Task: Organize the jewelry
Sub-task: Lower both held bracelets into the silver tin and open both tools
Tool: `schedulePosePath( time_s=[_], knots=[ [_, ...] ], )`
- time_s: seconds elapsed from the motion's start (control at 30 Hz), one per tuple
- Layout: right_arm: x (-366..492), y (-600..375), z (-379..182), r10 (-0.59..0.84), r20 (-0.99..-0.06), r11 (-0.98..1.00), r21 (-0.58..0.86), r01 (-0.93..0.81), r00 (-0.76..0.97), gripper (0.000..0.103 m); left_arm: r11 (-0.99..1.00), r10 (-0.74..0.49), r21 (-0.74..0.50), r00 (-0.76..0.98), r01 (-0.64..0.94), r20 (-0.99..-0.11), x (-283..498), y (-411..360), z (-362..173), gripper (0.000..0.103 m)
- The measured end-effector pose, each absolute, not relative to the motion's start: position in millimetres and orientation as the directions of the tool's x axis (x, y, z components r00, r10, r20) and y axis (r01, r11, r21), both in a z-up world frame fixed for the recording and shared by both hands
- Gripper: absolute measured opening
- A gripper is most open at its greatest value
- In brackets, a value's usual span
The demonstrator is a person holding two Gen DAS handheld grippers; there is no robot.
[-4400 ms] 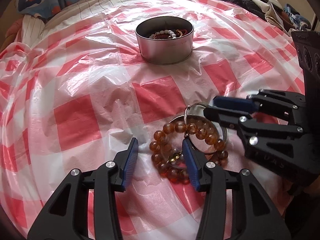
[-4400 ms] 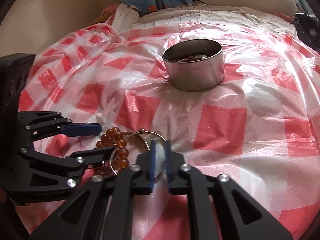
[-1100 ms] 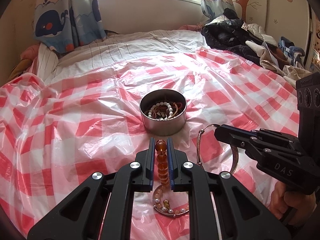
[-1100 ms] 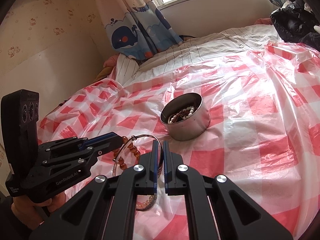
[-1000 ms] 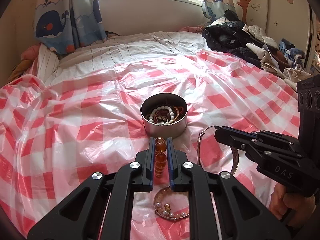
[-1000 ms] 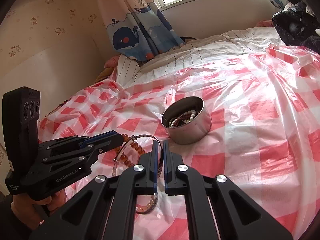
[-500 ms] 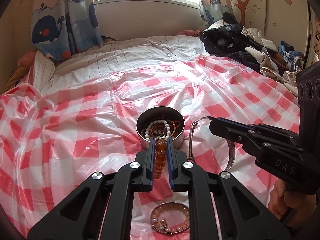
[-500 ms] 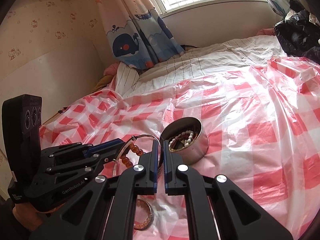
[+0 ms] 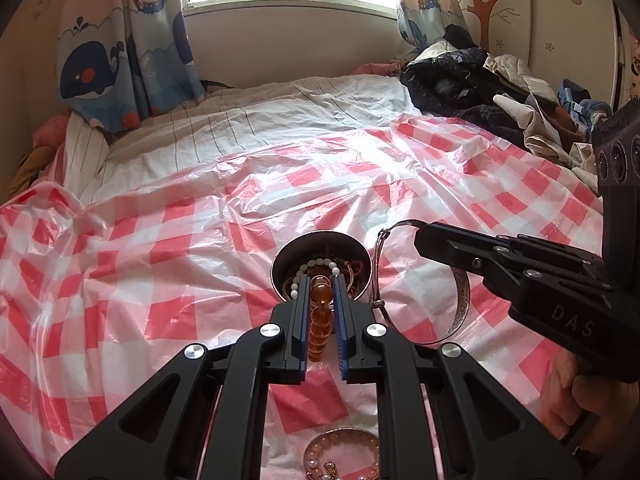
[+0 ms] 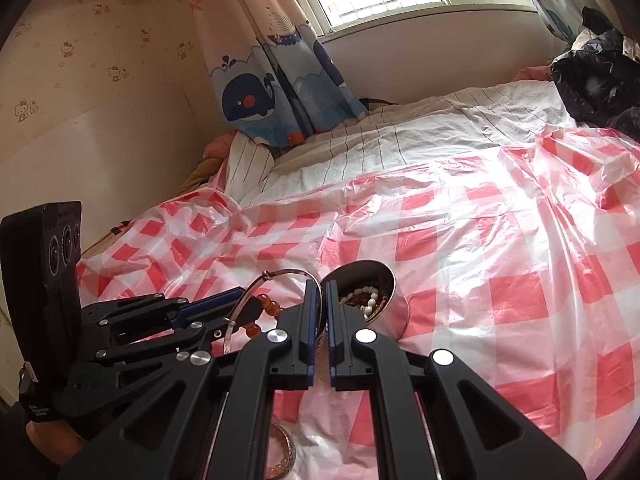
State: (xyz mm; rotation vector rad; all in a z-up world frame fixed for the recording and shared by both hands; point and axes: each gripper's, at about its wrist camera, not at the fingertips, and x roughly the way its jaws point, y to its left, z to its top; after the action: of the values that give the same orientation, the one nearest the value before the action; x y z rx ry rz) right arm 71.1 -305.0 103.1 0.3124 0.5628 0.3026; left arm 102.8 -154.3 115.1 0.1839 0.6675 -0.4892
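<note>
Left wrist view — left gripper (image 9: 320, 300) pinches amber bracelet (image 9: 319, 316).

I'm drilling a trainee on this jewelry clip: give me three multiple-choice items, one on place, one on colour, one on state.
1. Where does the pearl-trimmed bracelet lie?
A. in the tin
B. on the checked sheet, near the camera
C. on the clothes pile

2. The beads that the left gripper holds are:
A. amber
B. blue
C. white

3. The right gripper is:
A. wide open
B. shut on the silver bangle
C. out of view

Answers:
1 B, pearl-trimmed bracelet on checked sheet, outside metal tin.
2 A, amber bead bracelet in left gripper.
3 B, right gripper pinches silver bangle.
</note>
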Motion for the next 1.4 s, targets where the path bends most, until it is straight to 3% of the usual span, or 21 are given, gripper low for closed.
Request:
schedulePosePath(
  time_s=[0.67,1.1,1.4],
  knots=[
    [85.6,-315.5,103.1,0.338,-0.465,0.913,0.373,-0.165,0.818,0.006,0.867,-0.389,0.001,0.678,0.498,-0.623,122.2,-166.4,119.0,0.01],
    [96.5,-316.1,99.9,0.312,-0.487,0.924,0.356,-0.141,0.816,0.006,0.885,-0.402,-0.061,0.689,0.462,-0.603,143.3,-147.5,128.9,0.01],
    [124.3,-312.5,85.8,0.264,-0.543,0.944,0.314,-0.098,0.797,0.006,0.855,-0.494,-0.179,0.658,0.487,-0.569,162.7,-153.6,130.7,0.01]
  ],
)
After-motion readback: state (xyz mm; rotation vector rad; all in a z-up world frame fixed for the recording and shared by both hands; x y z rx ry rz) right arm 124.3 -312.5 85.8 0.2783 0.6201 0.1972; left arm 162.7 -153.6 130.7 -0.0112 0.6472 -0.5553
